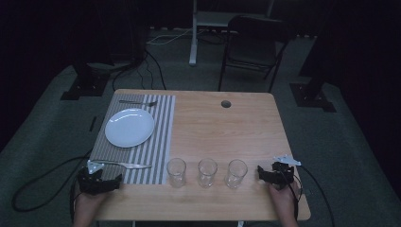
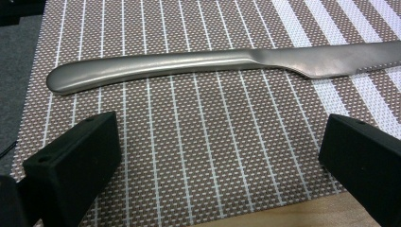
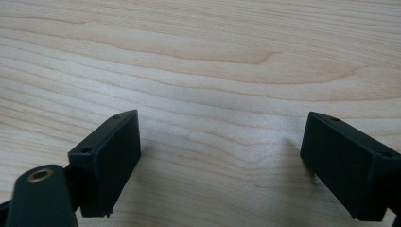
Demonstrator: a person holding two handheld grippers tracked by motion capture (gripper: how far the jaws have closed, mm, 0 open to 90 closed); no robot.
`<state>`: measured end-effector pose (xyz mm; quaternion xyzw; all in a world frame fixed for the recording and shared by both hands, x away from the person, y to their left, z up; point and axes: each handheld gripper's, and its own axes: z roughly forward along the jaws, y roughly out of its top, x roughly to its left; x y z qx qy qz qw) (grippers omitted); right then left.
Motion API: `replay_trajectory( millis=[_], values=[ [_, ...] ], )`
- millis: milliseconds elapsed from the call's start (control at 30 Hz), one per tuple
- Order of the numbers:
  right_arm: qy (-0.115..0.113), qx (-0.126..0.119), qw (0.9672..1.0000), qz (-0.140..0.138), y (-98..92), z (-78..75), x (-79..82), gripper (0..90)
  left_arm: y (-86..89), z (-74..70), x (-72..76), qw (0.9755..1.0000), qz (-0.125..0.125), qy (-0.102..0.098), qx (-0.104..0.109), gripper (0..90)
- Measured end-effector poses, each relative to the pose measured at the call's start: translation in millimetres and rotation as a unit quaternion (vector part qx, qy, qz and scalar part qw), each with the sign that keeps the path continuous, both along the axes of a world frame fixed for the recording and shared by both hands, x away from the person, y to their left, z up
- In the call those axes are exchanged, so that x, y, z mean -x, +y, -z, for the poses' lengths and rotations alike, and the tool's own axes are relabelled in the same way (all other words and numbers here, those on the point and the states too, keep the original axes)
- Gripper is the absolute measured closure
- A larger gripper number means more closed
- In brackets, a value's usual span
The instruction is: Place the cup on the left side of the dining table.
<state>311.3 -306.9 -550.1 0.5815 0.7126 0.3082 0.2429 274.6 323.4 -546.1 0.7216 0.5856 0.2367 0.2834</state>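
Steel knife (image 2: 189,66) lies untouched on the striped placemat (image 2: 198,156), just beyond the left gripper (image 1: 97,179), whose fingers (image 2: 71,165) stand wide and empty. At the desk's (image 3: 198,61) near right corner the right gripper (image 1: 274,176) rests low, its fingers equally wide over bare wood. Three empty glasses (image 1: 206,172) stand in a row between them. Farther off sit the white plate (image 1: 129,127) and a fork (image 1: 138,102). Judging by this, nothing is picked up yet. The knife's tip is cut off in the left gripper view, and the dim high view blurs the fork.

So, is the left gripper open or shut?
Open: the left gripper has its jaws wide apart over the striped placemat, short of the knife.
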Motion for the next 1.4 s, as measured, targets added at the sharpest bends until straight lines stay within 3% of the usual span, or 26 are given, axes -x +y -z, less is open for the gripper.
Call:
replay_trajectory(
  millis=[267, 567, 733, 900, 1400],
  values=[
    [0.000, 0.000, 1.0000, 0.001, 0.1, 0.0, 0.1, 12.6, 1.2, -1.2, 3.5, 1.0000, 0.000, -0.002, -0.003, 2.3],
    [0.000, 0.000, 1.0000, 0.001, 0.1, 0.0, 0.1, 12.6, 3.2, -3.6, 8.9, 0.9996, 0.013, 0.007, 0.023, 2.4],
    [0.000, 0.000, 1.0000, 0.001, 0.1, 0.0, 0.1, 12.6, 0.0, -5.2, 9.5, 0.9995, 0.023, 0.009, 0.021, 2.4],
    [0.000, 0.000, 1.0000, 0.000, 0.1, 0.1, 0.1, 12.6, -4.4, -8.0, 10.6, 0.9994, 0.030, 0.002, 0.016, 2.4],
    [0.000, 0.000, 1.0000, 0.001, 0.1, 0.0, 0.1, 12.6, -16.5, -17.9, 13.9, 0.9978, 0.060, -0.007, 0.027, 2.5]
  ],
)
